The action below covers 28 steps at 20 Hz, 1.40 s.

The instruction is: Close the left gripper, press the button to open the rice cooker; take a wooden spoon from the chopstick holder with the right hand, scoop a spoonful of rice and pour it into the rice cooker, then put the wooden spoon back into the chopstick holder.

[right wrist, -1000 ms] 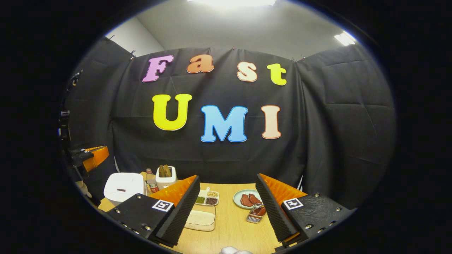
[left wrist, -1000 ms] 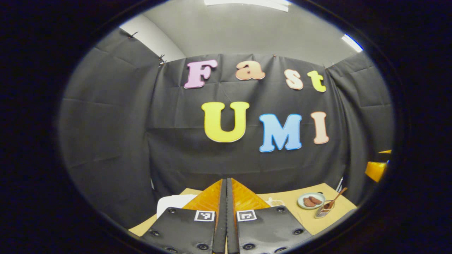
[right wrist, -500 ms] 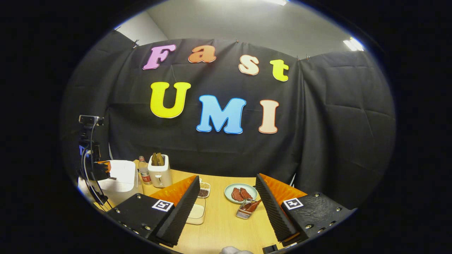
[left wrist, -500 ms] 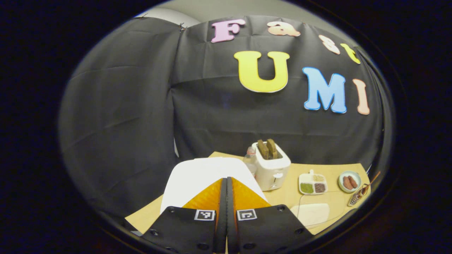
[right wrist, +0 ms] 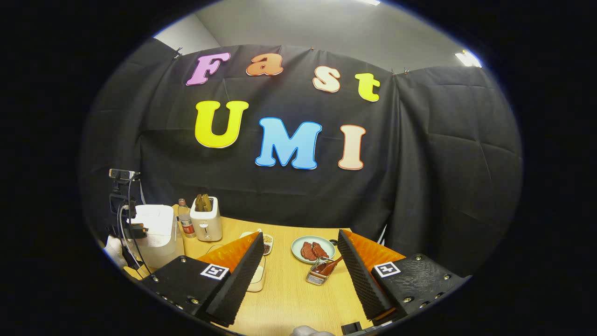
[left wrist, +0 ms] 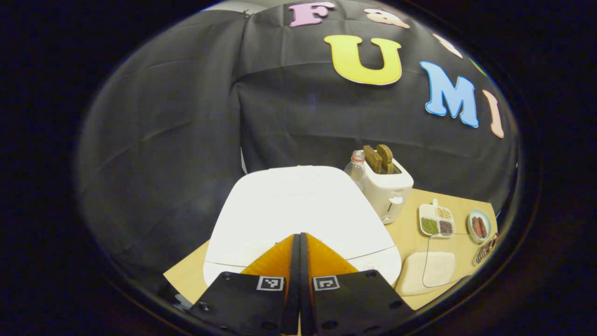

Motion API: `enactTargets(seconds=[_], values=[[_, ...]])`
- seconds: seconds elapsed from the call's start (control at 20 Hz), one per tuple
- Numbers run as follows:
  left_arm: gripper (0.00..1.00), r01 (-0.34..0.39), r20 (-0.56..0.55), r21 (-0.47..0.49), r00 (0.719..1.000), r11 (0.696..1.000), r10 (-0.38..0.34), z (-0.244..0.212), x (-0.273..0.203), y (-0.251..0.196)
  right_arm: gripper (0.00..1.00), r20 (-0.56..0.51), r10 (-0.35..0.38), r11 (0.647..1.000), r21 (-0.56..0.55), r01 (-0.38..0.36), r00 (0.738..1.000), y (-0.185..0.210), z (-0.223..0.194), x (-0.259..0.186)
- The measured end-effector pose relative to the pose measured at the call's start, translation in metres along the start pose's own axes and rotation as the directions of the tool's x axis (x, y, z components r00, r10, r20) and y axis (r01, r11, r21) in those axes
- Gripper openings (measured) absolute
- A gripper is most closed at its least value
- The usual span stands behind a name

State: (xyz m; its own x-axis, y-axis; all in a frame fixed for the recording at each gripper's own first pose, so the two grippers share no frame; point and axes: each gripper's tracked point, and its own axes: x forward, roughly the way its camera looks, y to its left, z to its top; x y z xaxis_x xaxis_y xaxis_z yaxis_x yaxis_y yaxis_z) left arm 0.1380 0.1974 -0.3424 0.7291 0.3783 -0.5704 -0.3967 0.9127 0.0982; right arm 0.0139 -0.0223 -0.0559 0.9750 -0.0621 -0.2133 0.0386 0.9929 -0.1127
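Saw the left gripper (left wrist: 298,237) much nearer the rice cooker (left wrist: 298,205) than a second ago. Had pointed at the wall back then; now looked down on the white lid, big and close at 12 o'clock from the tips. Meant the pressing step was about to start, most likely. Could not make out the button, and could not tell if the tips touched the lid yet. Saw the lid down flat, not popped up.

Found the left gripper shut tight, both fingers pressed together, with nothing between them. Good for poking a button.

Found the right gripper (right wrist: 301,235) wide open and holding nothing, up above the desk (right wrist: 294,298). Spotted the wooden spoon (right wrist: 329,268) leaning in the chopstick holder (right wrist: 317,277) at 1 o'clock from that gripper, untouched. Saw the rice box (left wrist: 426,270) at 3 o'clock from the cooker.
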Motion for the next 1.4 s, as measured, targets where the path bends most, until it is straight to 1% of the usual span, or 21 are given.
enactTargets(seconds=[0.05,0.1,0.15,0.25,0.3,0.35,0.4,0.45,0.55,0.6,0.7,0.8,0.9,0.95,1.1,1.15,1.2,1.35,1.4], values=[[0.09,0.000,-0.027,0.000,1.000,1.000,0.000,-0.007,-0.001,0.001,0.97,-0.002,0.004,1.000,0.003,-0.004,1.000,0.001,-0.001,0.000],[0.10,-0.002,-0.013,-0.008,1.000,1.000,0.002,0.000,-0.001,0.002,0.97,-0.003,0.006,1.000,0.004,-0.006,1.000,0.001,-0.002,0.000],[0.09,0.001,-0.042,-0.009,0.999,1.000,-0.001,-0.002,0.002,0.003,0.97,-0.003,0.005,1.000,0.005,-0.005,1.000,0.001,-0.002,0.000],[0.10,0.021,-0.055,-0.013,0.998,1.000,-0.022,-0.005,0.000,0.000,0.97,0.001,0.009,1.000,0.009,-0.009,1.000,0.004,-0.002,0.000],[0.10,0.026,-0.045,-0.017,0.999,1.000,-0.027,-0.002,0.000,-0.002,0.97,0.004,0.009,1.000,0.014,-0.009,1.000,0.004,-0.003,0.001],[0.09,0.024,-0.028,0.001,0.999,1.000,-0.024,0.002,0.001,0.000,0.97,0.006,0.009,1.000,0.020,-0.009,1.000,0.004,-0.003,0.002],[0.09,0.009,0.032,0.024,0.999,1.000,-0.009,0.017,-0.005,0.005,0.97,0.008,0.008,1.000,0.026,-0.008,1.000,0.003,-0.005,0.002],[0.09,0.013,0.156,0.031,0.988,0.999,-0.018,0.052,-0.015,0.005,0.97,0.008,0.014,0.999,0.033,-0.014,1.000,0.005,-0.005,0.003],[0.09,0.017,0.352,0.045,0.936,0.999,-0.032,0.111,-0.061,0.004,0.97,0.012,0.016,0.999,0.037,-0.016,1.000,0.008,-0.006,0.003],[0.09,0.032,0.414,0.054,0.909,0.998,-0.052,0.132,-0.082,0.000,0.97,0.024,0.011,0.999,0.040,-0.012,1.000,0.007,-0.003,0.004],[0.08,0.104,0.465,0.053,0.878,0.993,-0.116,0.151,-0.132,-0.018,0.97,0.056,0.007,0.999,0.042,-0.009,0.998,0.008,0.002,0.004],[0.09,0.167,0.529,0.065,0.830,0.984,-0.176,0.175,-0.182,-0.033,0.97,0.078,-0.002,0.999,0.044,-0.001,0.997,0.006,0.007,0.007],[0.09,0.244,0.568,0.094,0.783,0.965,-0.253,0.190,-0.231,-0.056,0.97,0.096,-0.012,0.998,0.062,0.006,0.995,0.003,0.012,0.011],[0.09,0.283,0.579,0.106,0.762,0.953,-0.291,0.191,-0.252,-0.067,0.97,0.101,-0.018,0.997,0.073,0.011,0.995,0.001,0.013,0.013],[0.10,0.365,0.591,0.137,0.716,0.921,-0.372,0.185,-0.301,-0.091,0.97,0.106,-0.036,0.994,0.104,0.025,0.994,-0.007,0.011,0.017],[0.23,0.383,0.594,0.160,0.699,0.910,-0.399,0.180,-0.311,-0.099,0.97,0.098,-0.038,0.993,0.112,0.027,0.994,-0.010,0.007,0.018],[0.35,0.392,0.587,0.185,0.692,0.901,-0.421,0.174,-0.317,-0.104,0.97,0.092,-0.038,0.993,0.119,0.027,0.995,-0.012,0.004,0.018],[0.73,0.377,0.609,0.153,0.692,0.913,-0.388,0.162,-0.330,-0.099,0.97,0.080,-0.045,0.992,0.125,0.034,0.996,-0.022,-0.009,0.020],[0.86,0.374,0.605,0.146,0.699,0.916,-0.382,0.157,-0.331,-0.100,0.97,0.074,-0.047,0.991,0.130,0.037,0.996,-0.026,-0.015,0.021]])
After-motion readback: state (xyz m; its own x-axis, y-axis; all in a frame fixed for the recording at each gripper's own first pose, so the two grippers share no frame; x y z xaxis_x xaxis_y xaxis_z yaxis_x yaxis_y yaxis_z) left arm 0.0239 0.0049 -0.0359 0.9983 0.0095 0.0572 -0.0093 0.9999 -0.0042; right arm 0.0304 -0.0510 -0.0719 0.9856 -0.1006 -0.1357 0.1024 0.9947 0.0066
